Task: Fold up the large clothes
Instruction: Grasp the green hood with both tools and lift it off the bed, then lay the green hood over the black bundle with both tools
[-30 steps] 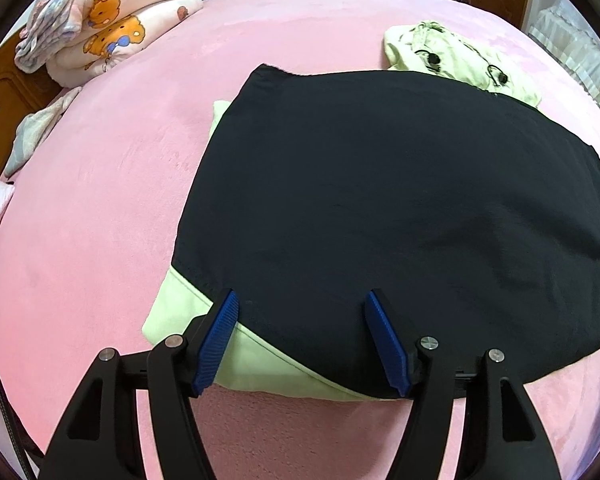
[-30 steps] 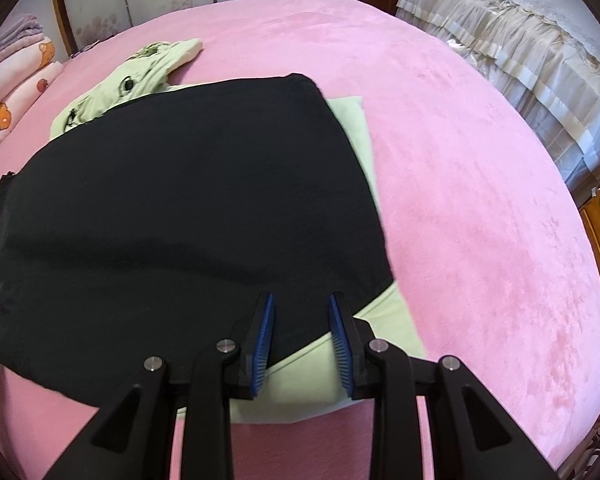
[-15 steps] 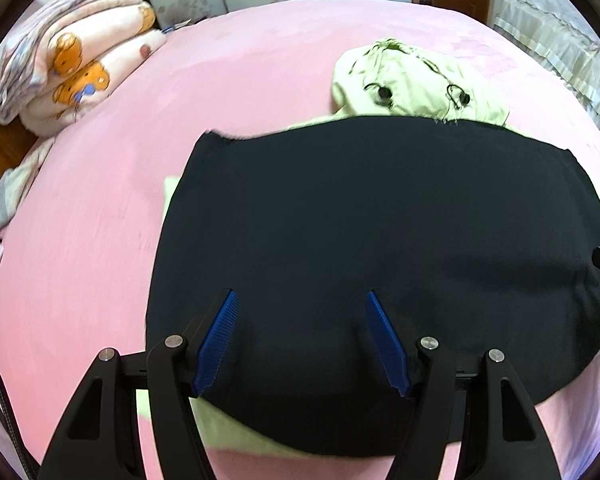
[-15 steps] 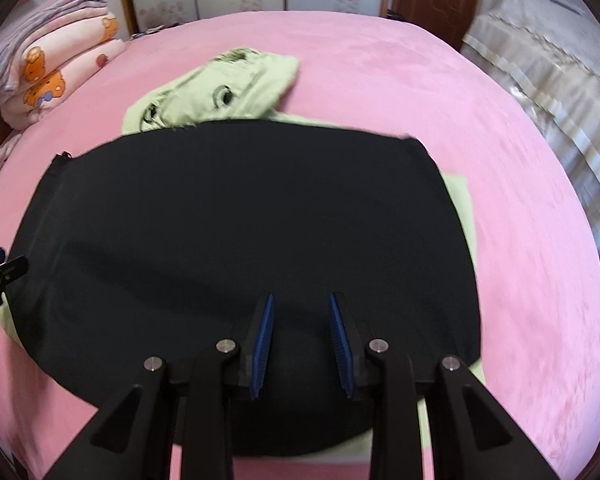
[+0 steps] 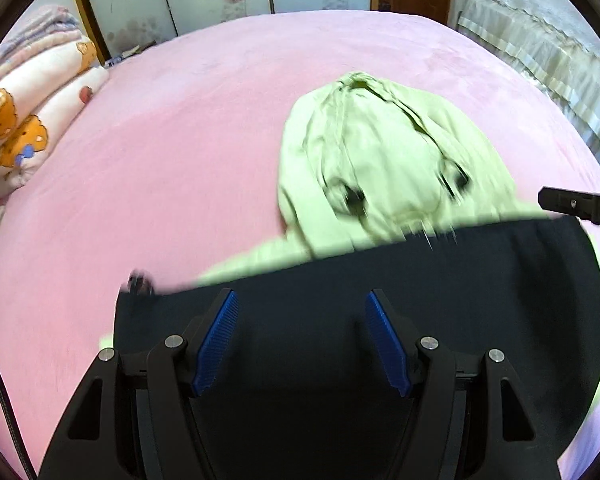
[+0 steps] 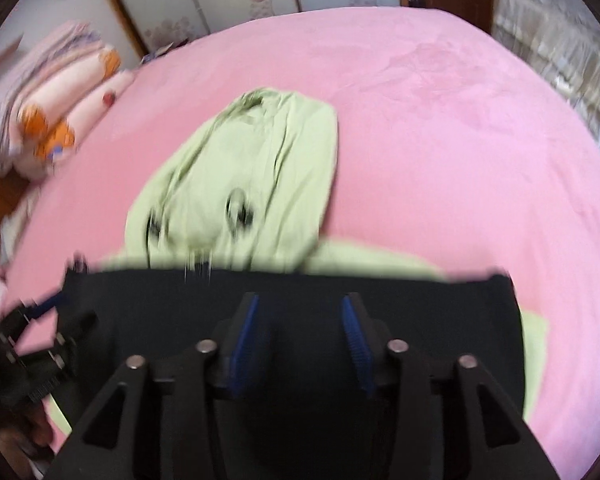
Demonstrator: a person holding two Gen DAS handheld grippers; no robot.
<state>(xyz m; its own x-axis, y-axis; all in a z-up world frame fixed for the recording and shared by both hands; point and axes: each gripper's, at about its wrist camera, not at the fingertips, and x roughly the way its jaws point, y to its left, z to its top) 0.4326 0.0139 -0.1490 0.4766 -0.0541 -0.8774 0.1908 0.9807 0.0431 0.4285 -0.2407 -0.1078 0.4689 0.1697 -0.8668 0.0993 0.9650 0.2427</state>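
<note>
Left tool (image 5: 300, 340): blue pads stood wide apart above the black folded panel (image 5: 340, 280) of the garment, with no cloth pinched between them. Right tool (image 6: 300, 336): jaws had just been opening and stood at a moderate gap, likewise over the black panel, gripping nothing so far as the blurred frame showed. Outward from both tools, the panel's far edge ran crosswise, left to right; its long axis lay across the pointing direction of both tools. Beyond that edge a strip of the pale green garment body (image 5: 260, 260) showed, and farther still lay the pale green hood (image 5: 380, 152), bunched on the pink bed (image 5: 180, 140), directly ahead of the tools and slightly nearer the right tool's centre line. In the left wrist view the right tool's tip entered at the right margin, just beside the panel's far right corner. Judgement: the next fold probably concerned the hood, which would need drawing back toward the tools over the black panel. Folded blankets (image 5: 28, 120) lay well apart at far left.
</note>
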